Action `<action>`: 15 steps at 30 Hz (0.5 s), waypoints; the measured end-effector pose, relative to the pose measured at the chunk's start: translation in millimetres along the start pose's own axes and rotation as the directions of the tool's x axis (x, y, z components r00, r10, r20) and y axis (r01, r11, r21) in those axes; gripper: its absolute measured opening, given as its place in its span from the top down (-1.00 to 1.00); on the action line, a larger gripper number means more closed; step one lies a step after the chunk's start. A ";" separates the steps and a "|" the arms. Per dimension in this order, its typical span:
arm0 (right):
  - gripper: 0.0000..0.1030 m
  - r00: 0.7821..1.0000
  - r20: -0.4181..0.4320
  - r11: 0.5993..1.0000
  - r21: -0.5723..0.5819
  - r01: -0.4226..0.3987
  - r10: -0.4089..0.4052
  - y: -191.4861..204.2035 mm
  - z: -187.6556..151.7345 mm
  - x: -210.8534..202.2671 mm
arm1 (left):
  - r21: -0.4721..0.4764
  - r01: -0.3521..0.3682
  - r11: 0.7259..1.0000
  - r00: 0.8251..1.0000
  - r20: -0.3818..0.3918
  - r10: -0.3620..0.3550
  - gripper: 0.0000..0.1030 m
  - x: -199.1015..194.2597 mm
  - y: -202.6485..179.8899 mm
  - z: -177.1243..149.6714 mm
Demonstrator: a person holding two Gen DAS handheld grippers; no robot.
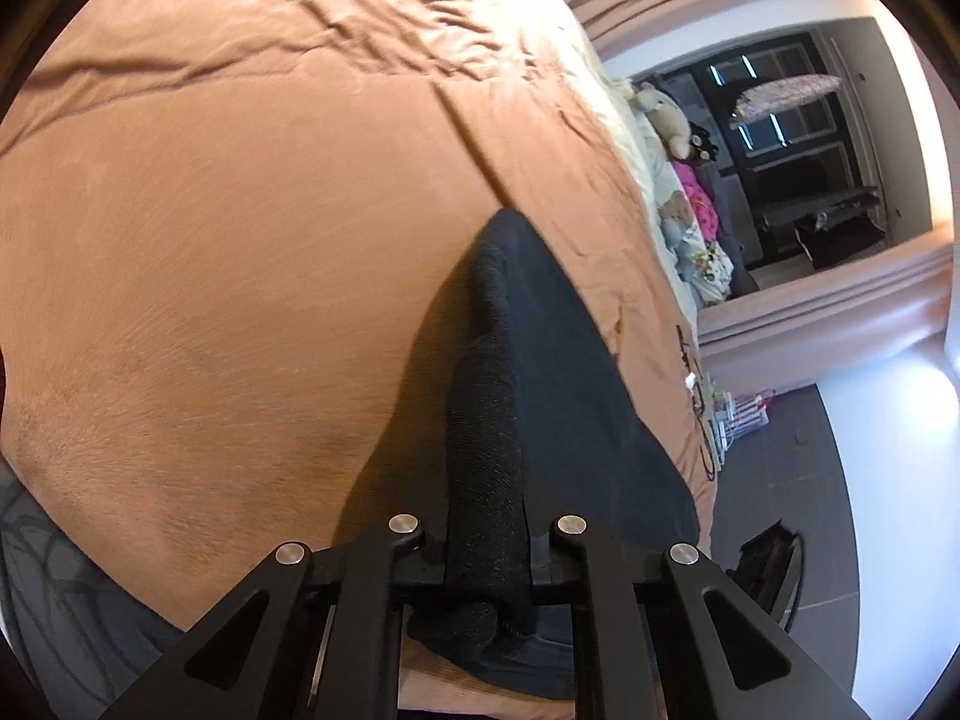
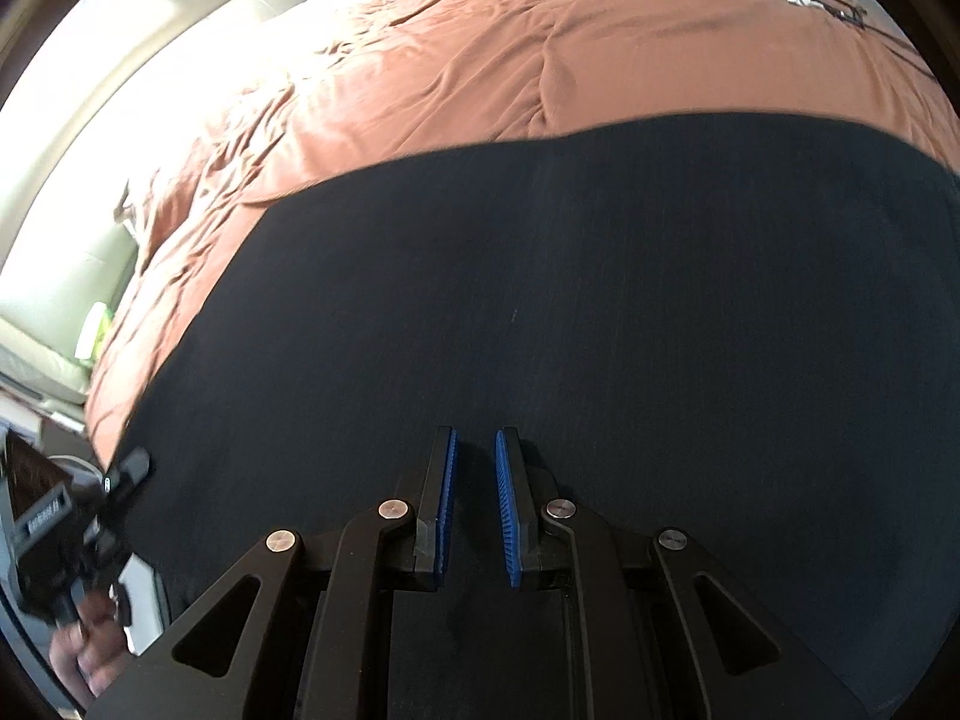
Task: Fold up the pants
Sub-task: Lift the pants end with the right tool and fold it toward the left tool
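Note:
Dark navy pants (image 2: 540, 300) lie spread flat across an orange-brown bed cover (image 2: 540, 48). In the left wrist view a bunched ridge of the pants (image 1: 498, 396) rises off the cover (image 1: 240, 210) and runs into my left gripper (image 1: 487, 546), which is shut on that fabric; its pads are hidden by the cloth. The right wrist view also catches the left gripper (image 2: 129, 468) at the pants' left edge, with a hand (image 2: 84, 654) holding it. My right gripper (image 2: 475, 480) hovers over the middle of the pants, its blue pads (image 2: 447, 498) nearly together with nothing between them.
Stuffed toys (image 1: 672, 120) and a pink cloth (image 1: 702, 204) sit along the bed's far side. A dark cabinet (image 1: 792, 138) and grey floor (image 1: 780, 480) lie beyond the bed edge. A cream padded headboard (image 2: 120, 120) borders the bed on the left.

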State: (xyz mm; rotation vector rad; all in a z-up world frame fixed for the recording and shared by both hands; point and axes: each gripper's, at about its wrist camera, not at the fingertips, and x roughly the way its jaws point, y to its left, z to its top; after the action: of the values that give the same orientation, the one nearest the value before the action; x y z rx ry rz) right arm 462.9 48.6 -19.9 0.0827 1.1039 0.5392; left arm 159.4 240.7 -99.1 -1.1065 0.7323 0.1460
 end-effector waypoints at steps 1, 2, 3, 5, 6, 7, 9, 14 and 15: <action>0.80 1.000 0.000 1.000 0.001 -0.008 0.008 -0.3 -5.7 -1.7 | 0.009 0.005 1.000 1.000 0.002 -0.005 0.73 -0.9 -4.9 -0.1; 0.80 1.000 0.000 1.000 0.001 -0.015 0.015 -0.4 -11.2 -3.5 | 0.019 0.010 1.000 1.000 0.003 -0.010 0.73 -1.9 -9.5 -0.3; 0.80 1.000 0.001 1.000 0.003 -0.024 0.024 -0.7 -18.1 -5.3 | 0.029 0.015 0.999 1.000 0.005 -0.015 0.74 -2.6 -15.8 -0.6; 0.80 0.999 0.004 0.999 0.019 -0.043 0.043 -3.2 -27.0 -9.1 | 0.051 0.021 0.998 1.000 0.007 -0.022 0.74 -3.7 -27.3 0.0; 0.80 0.998 0.006 0.998 0.027 -0.057 0.056 -5.1 -32.1 -11.8 | 0.064 0.025 0.998 1.000 0.009 -0.026 0.74 -4.3 -34.4 -0.2; 0.80 0.998 0.006 0.997 0.032 -0.067 0.067 -7.8 -36.5 -13.9 | 0.079 0.029 0.996 1.000 0.010 -0.030 0.74 -4.6 -42.0 -0.8; 0.80 0.996 0.004 0.995 0.044 -0.094 0.094 -12.7 -45.8 -17.2 | 0.107 0.030 0.994 0.999 0.014 -0.032 0.74 -4.1 -56.4 -2.7; 0.80 0.987 -0.006 0.986 0.050 -0.158 0.158 -25.0 -66.1 -25.0 | 0.169 0.030 0.985 0.999 0.022 -0.034 0.74 -2.3 -89.3 -9.7; 0.80 0.985 -0.007 0.984 0.051 -0.171 0.172 -27.8 -68.1 -27.0 | 0.179 0.030 0.983 0.999 0.024 -0.035 0.74 -1.6 -96.5 -12.3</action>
State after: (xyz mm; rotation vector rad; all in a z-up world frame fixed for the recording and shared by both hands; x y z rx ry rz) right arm 405.3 -1.3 -38.0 0.2201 1.1280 0.6670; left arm 196.3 185.8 -27.8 -0.9435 0.6893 0.0659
